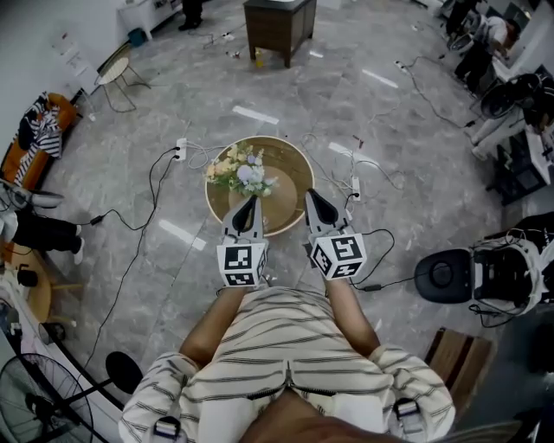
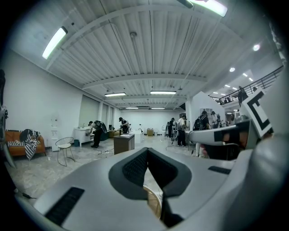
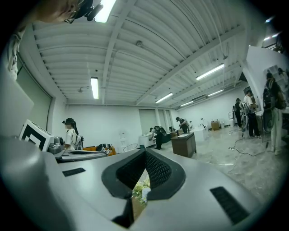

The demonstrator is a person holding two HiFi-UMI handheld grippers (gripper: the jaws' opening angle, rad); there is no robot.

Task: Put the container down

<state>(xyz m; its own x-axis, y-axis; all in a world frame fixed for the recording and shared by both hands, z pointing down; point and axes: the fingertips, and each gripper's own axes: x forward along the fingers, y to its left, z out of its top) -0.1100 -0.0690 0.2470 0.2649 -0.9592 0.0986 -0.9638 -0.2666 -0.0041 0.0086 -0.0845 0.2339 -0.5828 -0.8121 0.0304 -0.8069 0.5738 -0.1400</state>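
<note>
My left gripper and my right gripper are held side by side in front of the person's chest, pointing at a round wooden table. A bunch of pale flowers lies on the table's left half. Both pairs of jaws are shut with nothing between them. In the left gripper view the shut gripper points level into the room, with the table's rim showing below it. In the right gripper view the flowers peek out under the shut gripper. No container can be told apart in any view.
Cables and power strips trail over the grey tiled floor around the table. A dark wooden cabinet stands far ahead, a wire chair far left, a black round seat at right, and a fan at the near left.
</note>
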